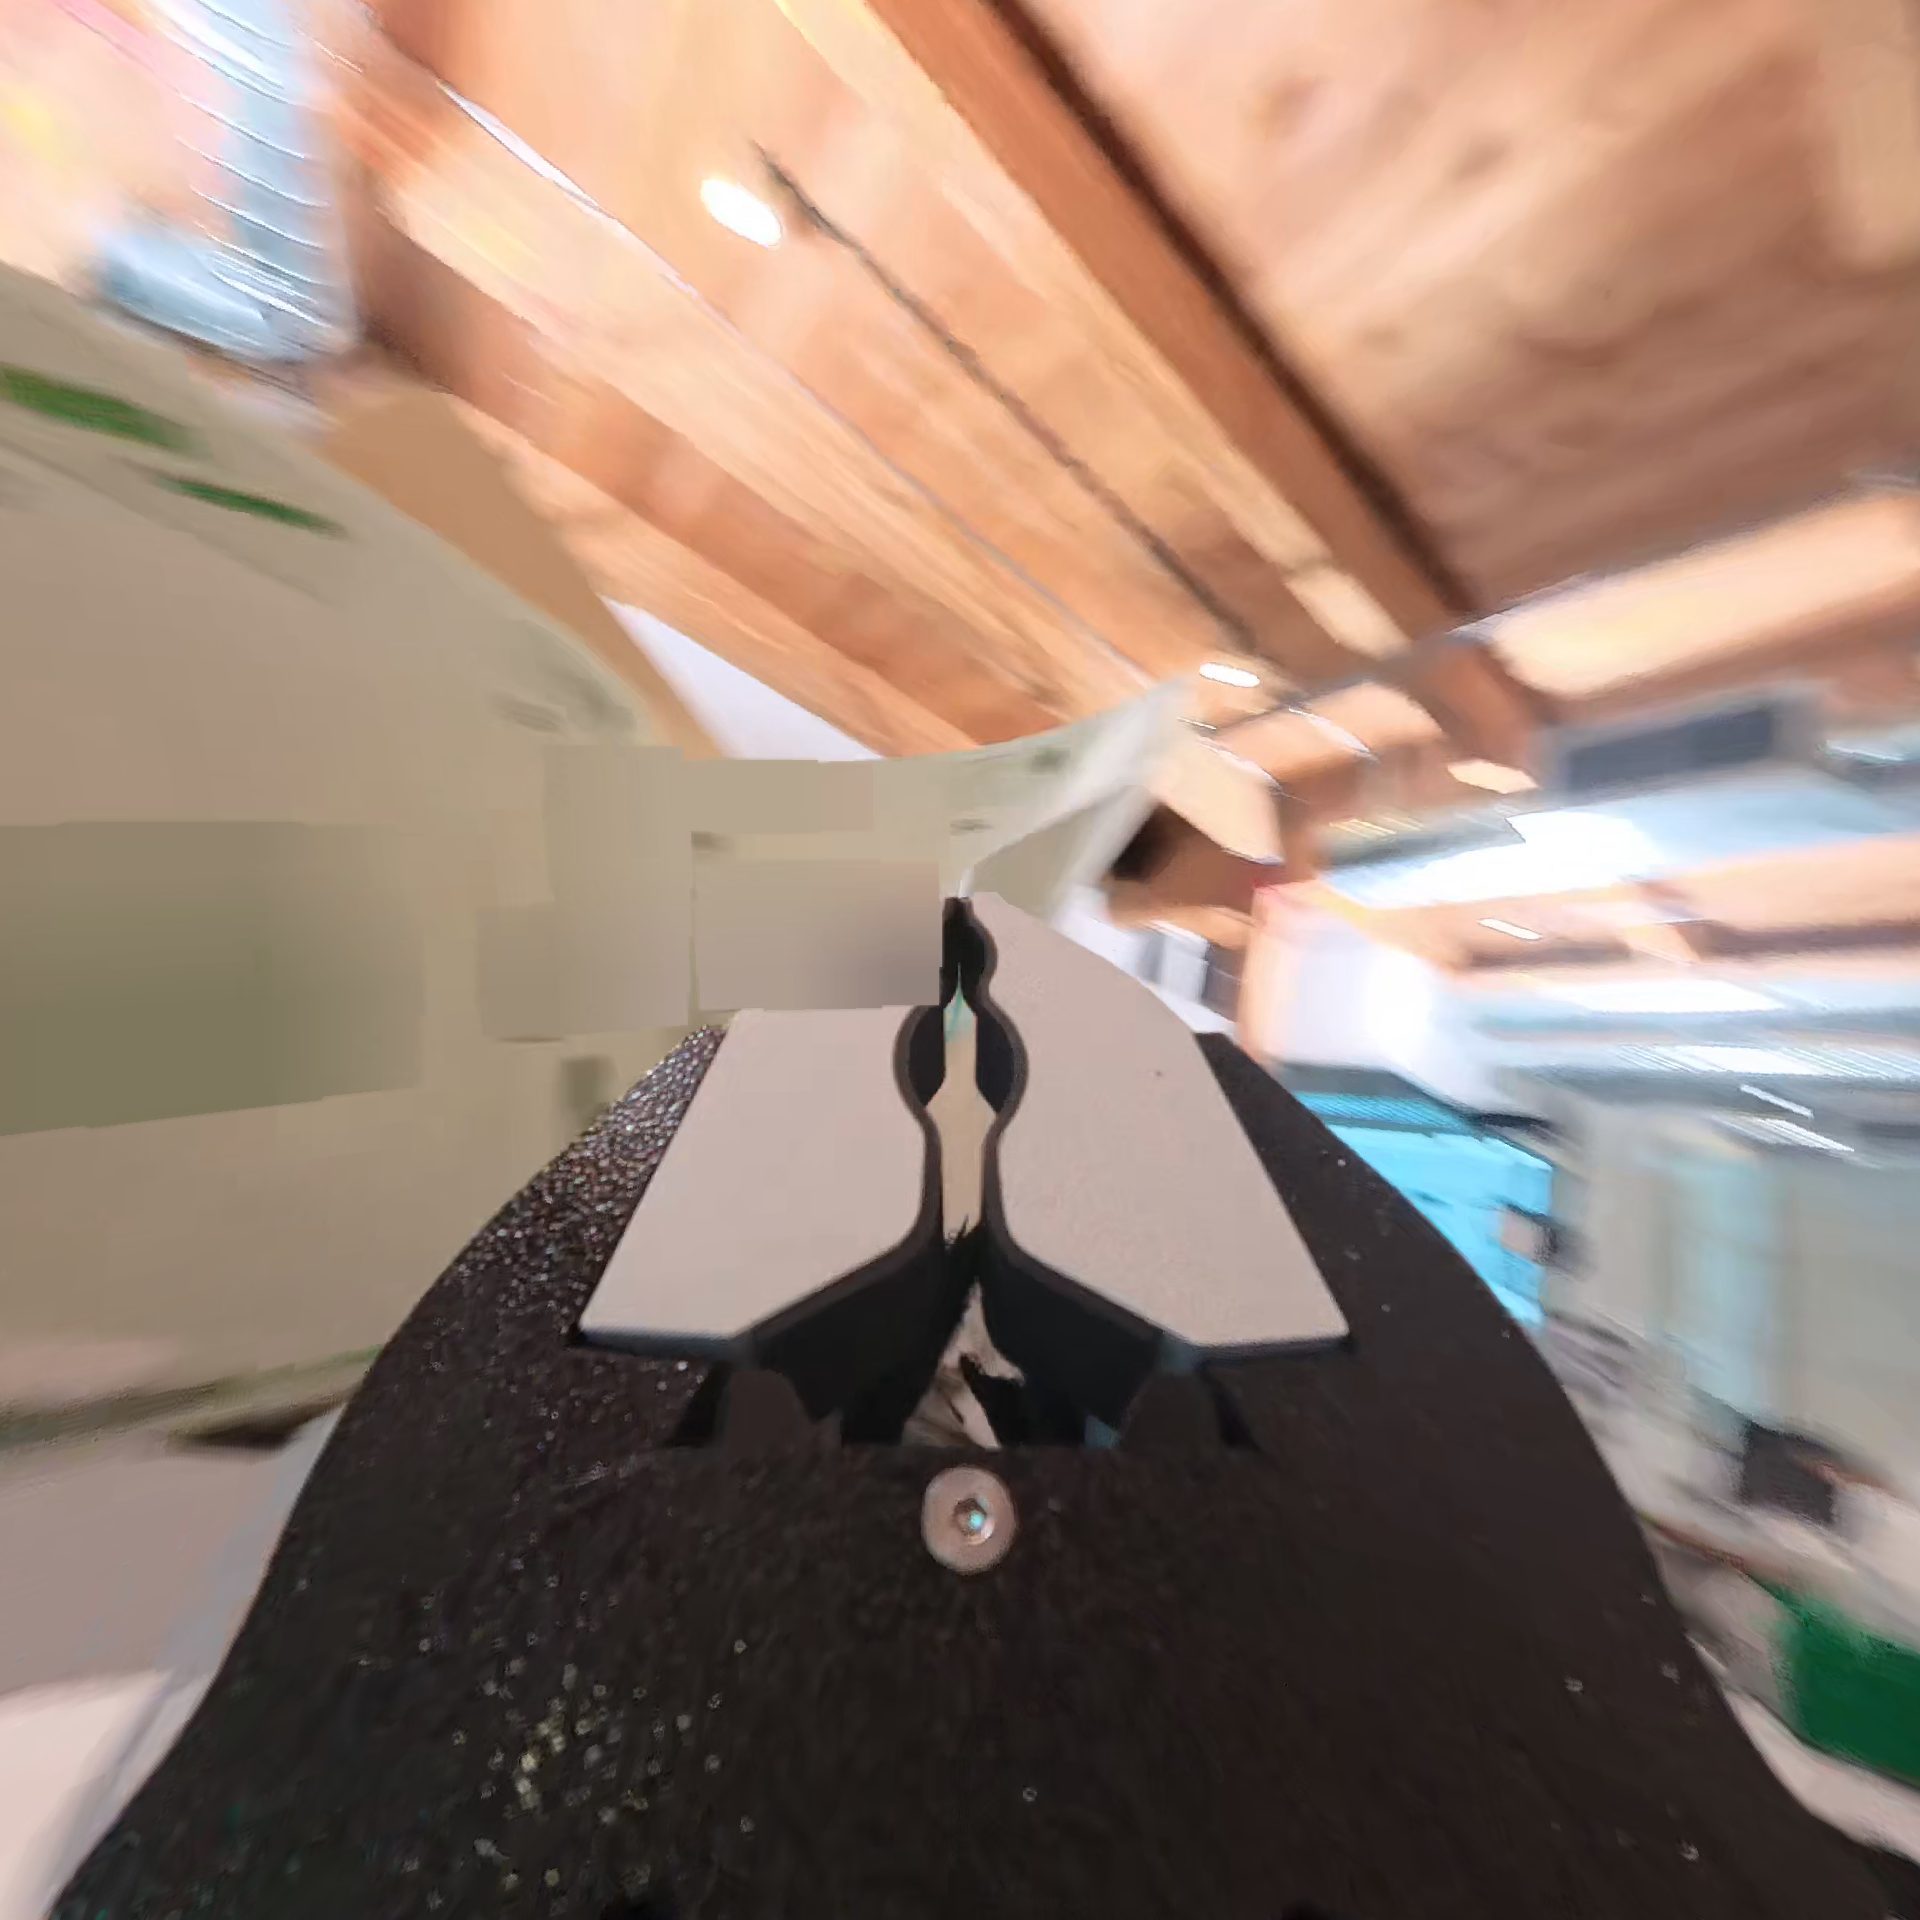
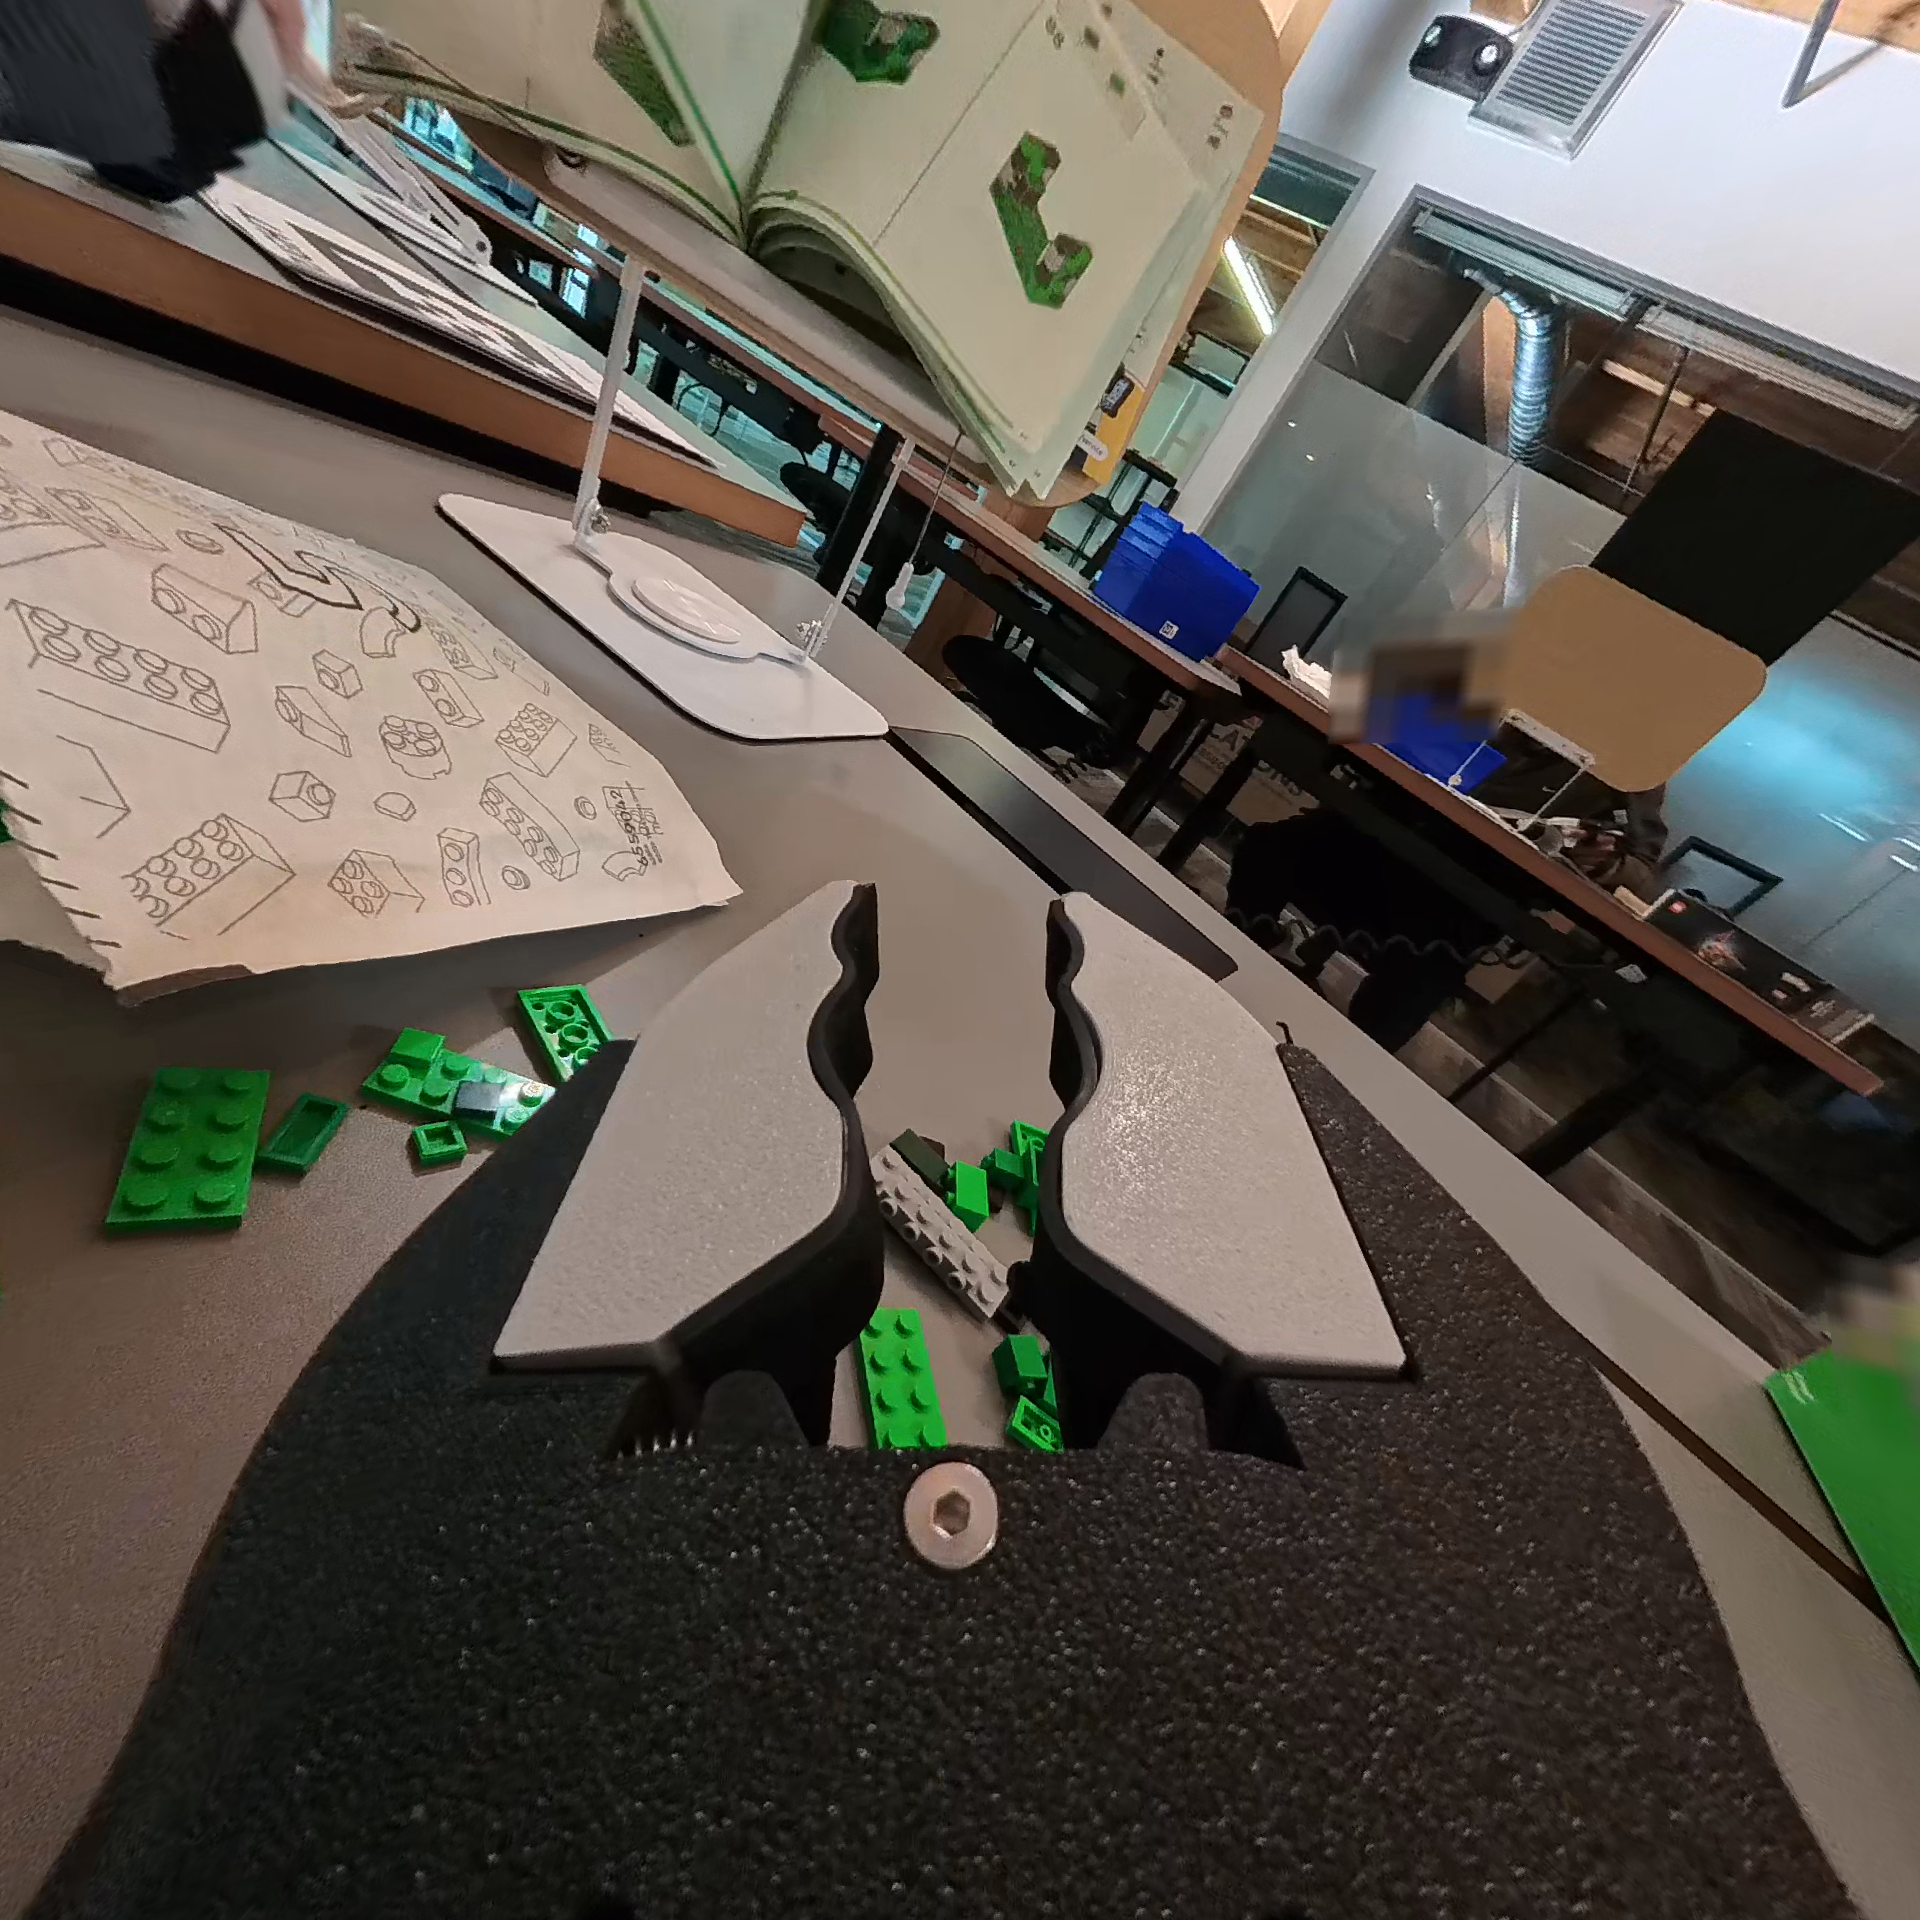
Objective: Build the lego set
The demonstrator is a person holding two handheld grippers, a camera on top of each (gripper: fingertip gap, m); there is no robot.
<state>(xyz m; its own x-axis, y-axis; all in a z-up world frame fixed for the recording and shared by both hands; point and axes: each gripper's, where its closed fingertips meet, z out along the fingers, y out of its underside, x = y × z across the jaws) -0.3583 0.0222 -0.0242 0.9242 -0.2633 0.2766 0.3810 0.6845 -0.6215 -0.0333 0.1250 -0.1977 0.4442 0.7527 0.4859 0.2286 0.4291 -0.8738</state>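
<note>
Grey tabletop point(image 2: 852, 790), far edge: open instruction book point(image 2: 935, 208) on a white stand point(image 2: 665, 623). Paper bag point(image 2: 312, 727) lies left. Green plates point(image 2: 187, 1148) and a grey brick point(image 2: 940, 1231) scattered near the front edge. Right gripper point(image 2: 961, 925) half open, empty, over the pile. Left gripper point(image 1: 961, 961) pinched together, raised, apparently pinching a page edge; view blurred. Turn slowly, don't tear.

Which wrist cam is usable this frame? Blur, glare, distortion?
Left wrist view: heavy motion smear across the background, only the left gripper is sharp, fingers together. Right wrist view: sharp and evenly lit; green plates and paper bag read clearly, right gripper open, fisheye bends the table edge, slight glare on one small piece.
</note>
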